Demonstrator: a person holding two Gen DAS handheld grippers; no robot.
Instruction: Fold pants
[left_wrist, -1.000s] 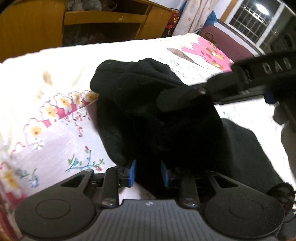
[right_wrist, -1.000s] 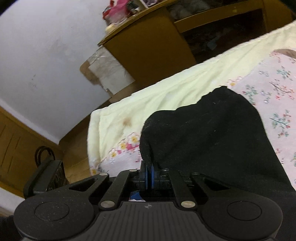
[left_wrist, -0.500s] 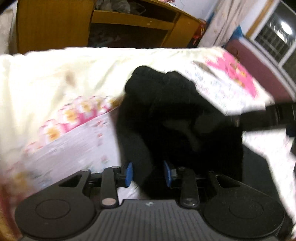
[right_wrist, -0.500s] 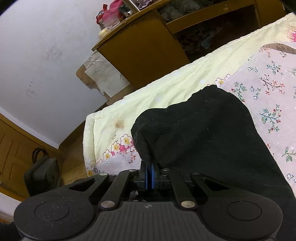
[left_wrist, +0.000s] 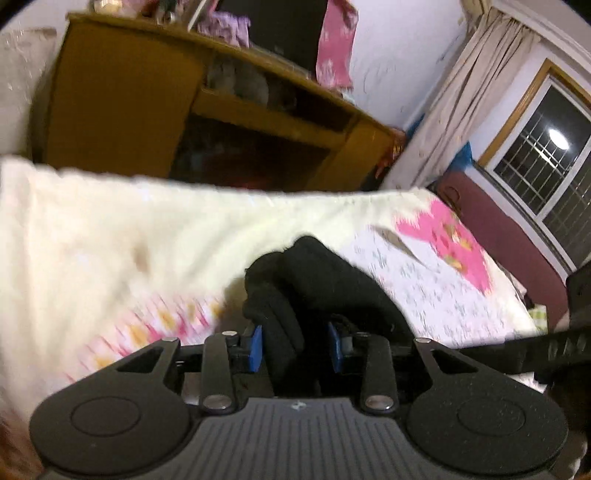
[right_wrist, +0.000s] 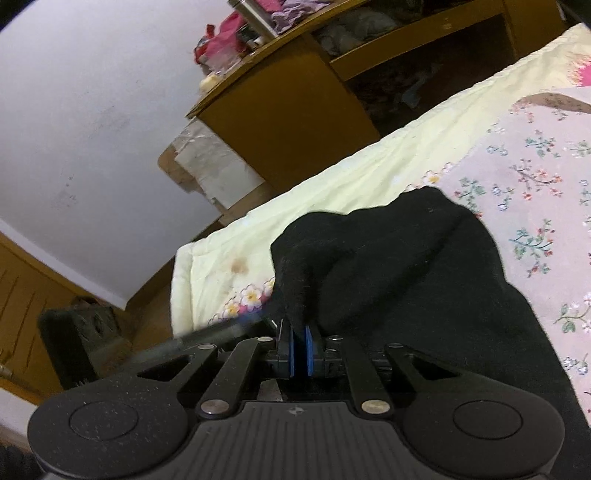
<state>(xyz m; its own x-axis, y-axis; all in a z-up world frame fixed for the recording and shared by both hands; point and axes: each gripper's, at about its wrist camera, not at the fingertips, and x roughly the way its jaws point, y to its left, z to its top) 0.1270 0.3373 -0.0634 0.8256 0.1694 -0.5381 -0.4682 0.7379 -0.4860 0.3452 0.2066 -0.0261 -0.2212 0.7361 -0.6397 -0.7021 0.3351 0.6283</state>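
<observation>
In the left wrist view, which is blurred, the black pants (left_wrist: 317, 288) are seen bunched on a bed (left_wrist: 110, 236) covered by a floral quilt with a pale yellow border. A thick fold of the pants is gripped in the left gripper (left_wrist: 295, 347); its jaws are held partly apart by the cloth, and the blue pads (left_wrist: 256, 349) are pressed against the fold on both sides. A wooden shelf unit (left_wrist: 122, 107) is seen beyond the bed, and a curtain (left_wrist: 439, 110) and a window (left_wrist: 535, 151) are seen at the right. Part of a dark tool is visible at the right edge.

In the right wrist view, the pants (right_wrist: 424, 280) are seen spread over the flowered part of the bed (right_wrist: 332, 192), near its yellow edge. A thin edge of the cloth is pinched in the right gripper (right_wrist: 300, 349), whose jaws are closed almost fully, with only the fabric between the blue pads. From that pinch the cloth is drawn up into a ridge. A white wall (right_wrist: 92, 110) and the wooden shelf unit (right_wrist: 288, 110) are visible behind the bed.
</observation>
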